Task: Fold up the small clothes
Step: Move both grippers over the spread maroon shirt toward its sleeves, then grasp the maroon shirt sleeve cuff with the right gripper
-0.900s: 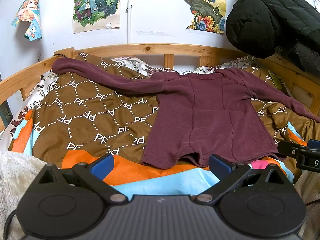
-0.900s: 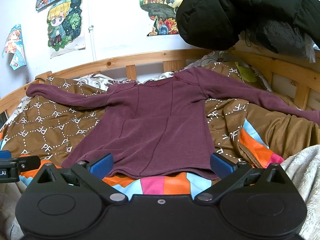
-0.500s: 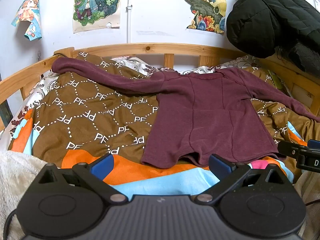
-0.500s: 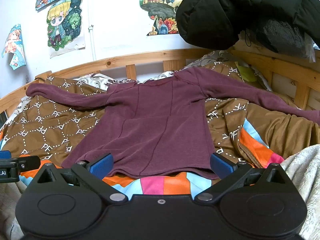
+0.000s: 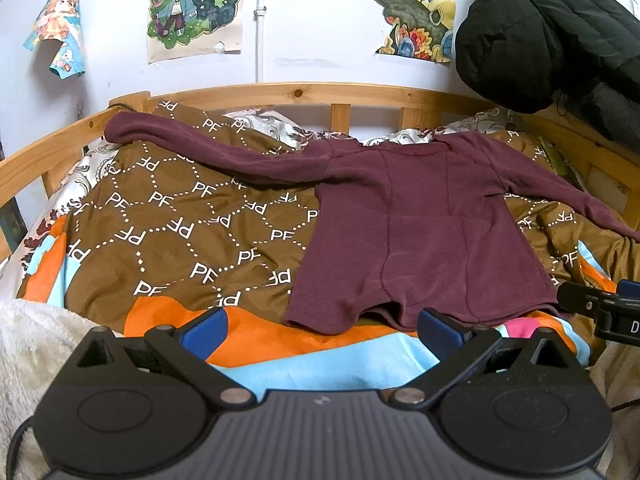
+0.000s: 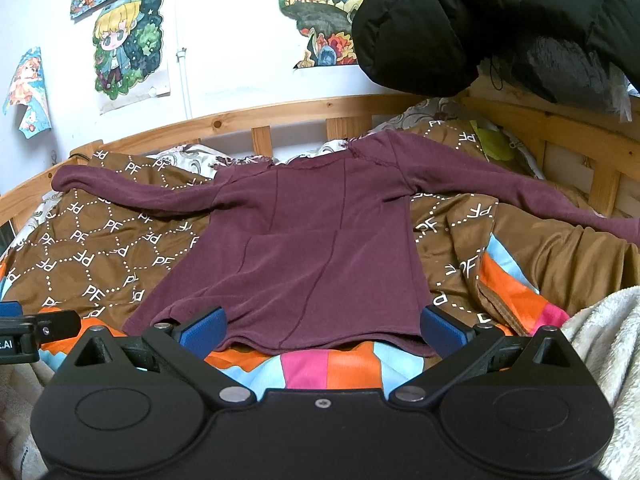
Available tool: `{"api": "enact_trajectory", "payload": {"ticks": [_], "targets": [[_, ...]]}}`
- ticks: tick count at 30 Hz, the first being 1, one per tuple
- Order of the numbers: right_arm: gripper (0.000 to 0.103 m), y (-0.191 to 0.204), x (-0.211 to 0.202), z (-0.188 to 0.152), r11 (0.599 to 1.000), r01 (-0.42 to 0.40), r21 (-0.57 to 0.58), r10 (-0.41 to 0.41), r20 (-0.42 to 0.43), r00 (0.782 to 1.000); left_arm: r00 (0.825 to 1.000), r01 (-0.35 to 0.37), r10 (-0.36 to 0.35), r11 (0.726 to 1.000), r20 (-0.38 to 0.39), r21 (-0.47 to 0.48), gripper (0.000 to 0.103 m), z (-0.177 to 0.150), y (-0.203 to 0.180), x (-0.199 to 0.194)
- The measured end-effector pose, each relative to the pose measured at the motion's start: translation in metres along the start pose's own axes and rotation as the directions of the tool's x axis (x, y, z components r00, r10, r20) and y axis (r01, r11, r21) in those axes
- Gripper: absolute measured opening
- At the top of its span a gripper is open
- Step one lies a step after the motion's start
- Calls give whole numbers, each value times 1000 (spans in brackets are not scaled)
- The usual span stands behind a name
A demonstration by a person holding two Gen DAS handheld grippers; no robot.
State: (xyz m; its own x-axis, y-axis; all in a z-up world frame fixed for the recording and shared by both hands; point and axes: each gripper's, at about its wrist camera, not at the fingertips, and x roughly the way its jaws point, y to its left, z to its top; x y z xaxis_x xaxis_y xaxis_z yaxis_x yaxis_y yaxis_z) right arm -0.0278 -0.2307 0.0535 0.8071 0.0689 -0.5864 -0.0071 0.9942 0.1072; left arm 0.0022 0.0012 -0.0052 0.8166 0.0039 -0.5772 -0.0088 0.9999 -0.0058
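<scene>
A maroon long-sleeved top (image 6: 316, 248) lies flat on a bed, spread over a brown quilt (image 5: 168, 232) printed with white letters and dotted diamonds, with bands of orange, light blue and pink along its near edge. The top's body sits in the middle of the bed. Its neckline points toward the wooden bed rail (image 5: 296, 94) at the far side, and its hem is nearest the cameras. Both sleeves stretch straight out, one to each side, reaching close to the rail.

The fabric looks like a soft, matte knit with raised seams running down the body. It is probably light and limp, so it should drape and slide rather than hold a crease. The sleeve cuffs and the hem corners look like the sensible places to pinch.

The left gripper (image 5: 320, 330) hovers just short of the hem with its blue-padded fingers spread wide and nothing between them. The right gripper (image 6: 322, 330) does the same, its fingers wide apart at the two hem corners, not pinching the cloth.

A black puffer jacket (image 6: 500, 20) hangs at upper right. Cartoon posters (image 5: 196, 4) decorate the white wall. Cream fleece blankets (image 6: 600, 344) bunch at the near corners.
</scene>
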Motion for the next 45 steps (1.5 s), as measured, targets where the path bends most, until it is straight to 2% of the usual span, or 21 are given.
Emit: {"api": "enact_trajectory", "payload": {"ticks": [11, 19, 27, 31, 37, 41, 45], "targets": [[103, 3, 13, 6, 1000, 12, -11, -13, -67, 998, 995, -28, 29, 999, -91, 21, 102, 5, -4, 17], [103, -4, 33, 25, 999, 34, -37, -37, -84, 996, 990, -37, 42, 999, -138, 39, 102, 32, -8, 43], [103, -28, 66, 56, 999, 49, -6, -49, -110, 993, 983, -11, 24, 998, -182, 69, 102, 73, -19, 89], [103, -46, 84, 73, 997, 81, -6, -81, -112, 990, 980, 10, 6, 997, -198, 78, 102, 94, -23, 118], [103, -72, 115, 92, 989, 149, 25, -145, -116, 983, 986, 40, -21, 993, -167, 114, 102, 121, -37, 163], [103, -89, 138, 101, 980, 183, 77, -172, -133, 976, 988, 54, -33, 989, -150, 136, 102, 125, -46, 193], [103, -114, 154, 101, 959, 227, 167, -215, -86, 973, 985, 58, -39, 992, -166, 113, 102, 119, -51, 218]]}}
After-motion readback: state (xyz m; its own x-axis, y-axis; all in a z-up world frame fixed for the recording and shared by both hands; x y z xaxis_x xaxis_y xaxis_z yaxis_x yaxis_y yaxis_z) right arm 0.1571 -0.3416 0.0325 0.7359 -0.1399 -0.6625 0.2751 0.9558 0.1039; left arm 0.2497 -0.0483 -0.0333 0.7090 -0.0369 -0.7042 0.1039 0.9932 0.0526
